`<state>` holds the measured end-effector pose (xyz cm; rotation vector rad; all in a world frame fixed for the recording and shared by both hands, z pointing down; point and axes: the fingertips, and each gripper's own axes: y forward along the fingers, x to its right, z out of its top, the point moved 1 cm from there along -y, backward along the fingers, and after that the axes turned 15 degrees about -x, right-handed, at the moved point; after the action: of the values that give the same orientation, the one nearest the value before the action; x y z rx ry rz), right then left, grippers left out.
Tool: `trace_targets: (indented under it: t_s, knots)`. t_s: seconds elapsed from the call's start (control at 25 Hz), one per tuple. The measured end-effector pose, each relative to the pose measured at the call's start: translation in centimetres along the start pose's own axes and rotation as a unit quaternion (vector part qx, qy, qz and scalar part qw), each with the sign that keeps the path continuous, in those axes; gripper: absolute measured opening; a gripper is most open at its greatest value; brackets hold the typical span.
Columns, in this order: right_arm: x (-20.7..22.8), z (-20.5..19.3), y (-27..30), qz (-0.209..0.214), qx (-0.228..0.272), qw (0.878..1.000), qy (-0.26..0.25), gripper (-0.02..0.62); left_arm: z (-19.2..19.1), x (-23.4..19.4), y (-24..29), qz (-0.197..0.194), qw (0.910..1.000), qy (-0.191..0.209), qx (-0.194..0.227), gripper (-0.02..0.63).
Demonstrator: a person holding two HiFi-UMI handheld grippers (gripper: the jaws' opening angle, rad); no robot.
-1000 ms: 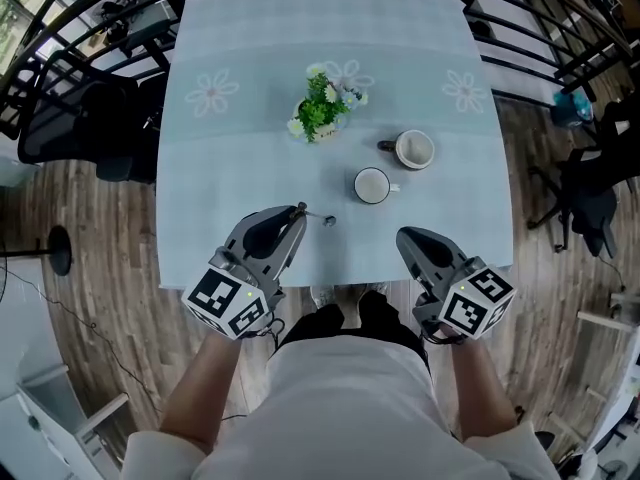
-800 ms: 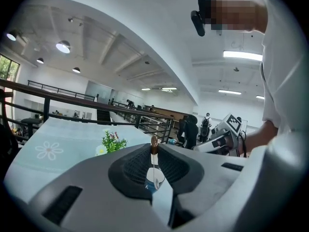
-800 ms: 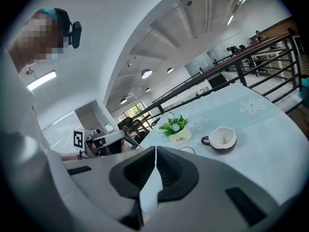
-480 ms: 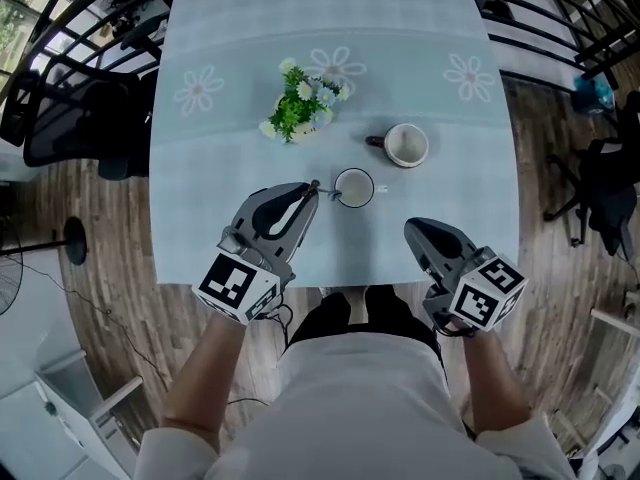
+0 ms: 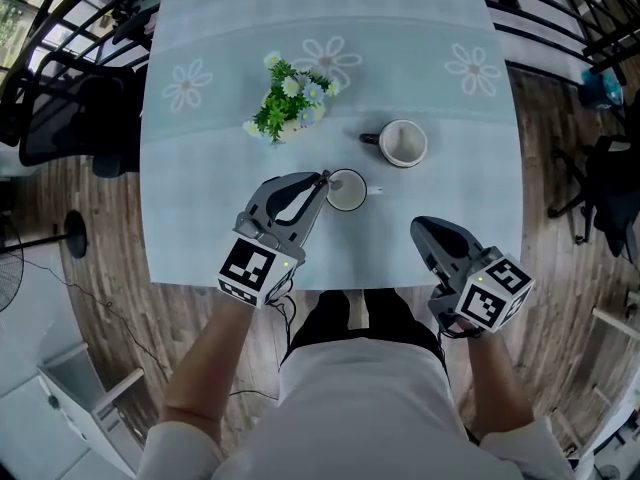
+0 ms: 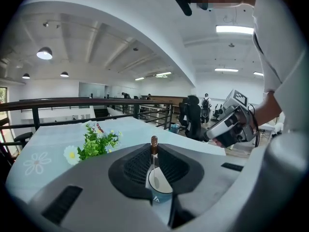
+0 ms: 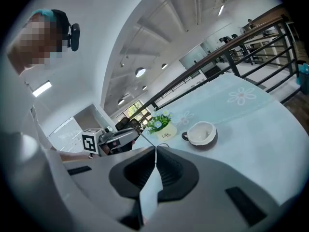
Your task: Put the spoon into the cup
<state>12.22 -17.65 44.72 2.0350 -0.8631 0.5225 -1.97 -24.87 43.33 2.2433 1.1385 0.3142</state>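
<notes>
On the table (image 5: 200, 230), cup (image 5: 346, 190) lies before plant (image 5: 283, 109) and mug (image 5: 404, 143).

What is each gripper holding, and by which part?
The left gripper pinches the spoon by its handle end, over the cup; the right gripper is shut, empty.

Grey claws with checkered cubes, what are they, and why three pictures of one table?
They are hand-held grippers with two jaws; a person holds one in each hand. One picture comes from a camera on the person's head, looking down; the other two come from cameras on the grippers. On the table stand a flower pot, a far cup and a near cup. The left gripper is shut on a spoon, held over the near cup. The right gripper is shut and empty.
</notes>
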Motion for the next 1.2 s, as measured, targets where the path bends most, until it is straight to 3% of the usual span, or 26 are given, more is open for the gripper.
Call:
trace_targets:
  t_s: [0.4,0.6,1.0,1.2]
  knots:
    - [1.3,-1.7,0.4,-0.001,-0.017,1.0,0.018,0.025,-1.9,0.8,3.2,0.001,0.9976,0.065,-0.023,0.055]
    - [1.8,-2.4,0.6,0.0,-0.024,0.999,0.021,0.025,-2.5,1.4,4.2,0.02,0.9938,0.105,-0.029,0.055]
    - [2.1,-3.5,0.8,0.009,-0.032,0.999,0.031,0.025,-3.7,2.3,5.1,0.03,0.9903,0.132,-0.03,0.055]
    - [2.1,-4.2,0.9,0.012,-0.035,0.999,0.038,0.025,-3.8,3.4,5.2,0.012,0.99,0.137,-0.032,0.057]
